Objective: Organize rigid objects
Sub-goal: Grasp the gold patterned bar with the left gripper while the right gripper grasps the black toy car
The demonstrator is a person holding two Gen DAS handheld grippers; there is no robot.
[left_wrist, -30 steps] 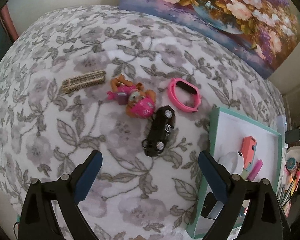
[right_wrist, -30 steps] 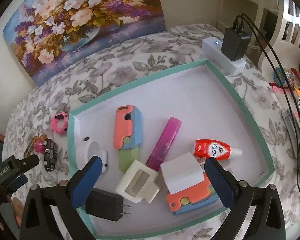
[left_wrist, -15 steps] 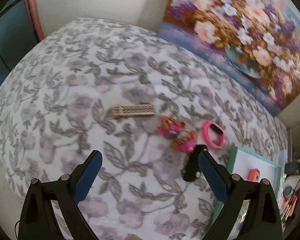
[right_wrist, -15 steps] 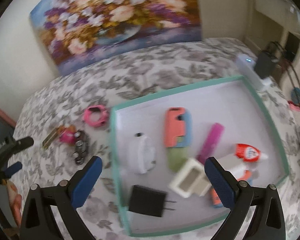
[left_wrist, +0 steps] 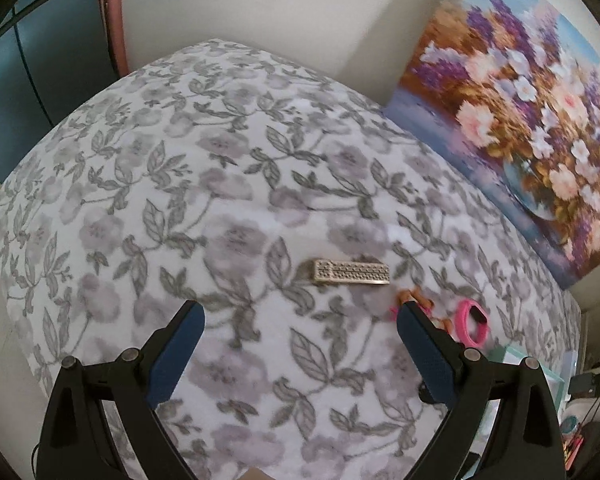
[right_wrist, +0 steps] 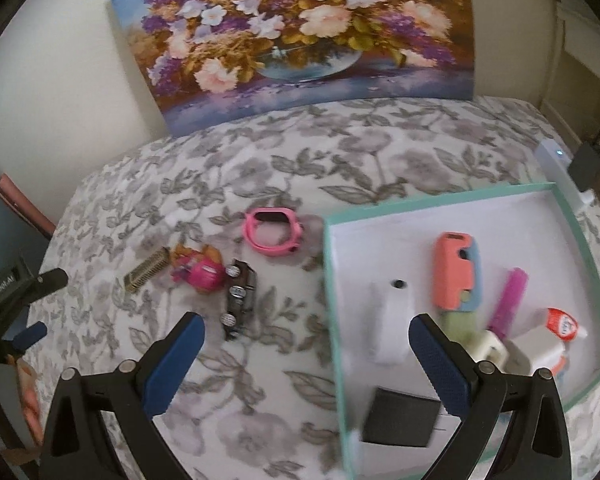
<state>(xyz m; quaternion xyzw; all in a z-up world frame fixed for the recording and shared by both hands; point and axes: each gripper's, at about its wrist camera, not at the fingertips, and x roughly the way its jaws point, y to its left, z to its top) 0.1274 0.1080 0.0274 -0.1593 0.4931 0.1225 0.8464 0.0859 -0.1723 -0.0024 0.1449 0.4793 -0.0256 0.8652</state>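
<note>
Right wrist view showed both tongs wide open, empty — tray (right_wrist: 580, 240) ahead-right already well filled, four items left ahead-left: comb (right_wrist: 146, 271), doll (right_wrist: 202, 270), car (right_wrist: 241, 298), watch (right_wrist: 274, 232).

Left wrist view: looks steeply down from high over the grey-and-lilac floral tablecloth (left_wrist: 236, 208), facing the flower painting on canvas (left_wrist: 532, 120) at upper right, with the beige perforated metal bar (left_wrist: 351, 272) near centre. Right wrist view: looks down from nearer the cloth, facing the same painting (right_wrist: 300, 36) head-on, with the teal-rimmed white cardboard tray (right_wrist: 329, 280) right of centre. Shared: the bar (right_wrist: 147, 270), the pink plastic wristband (left_wrist: 473, 322) (right_wrist: 273, 230), the painting, and the cloth around them.
</note>
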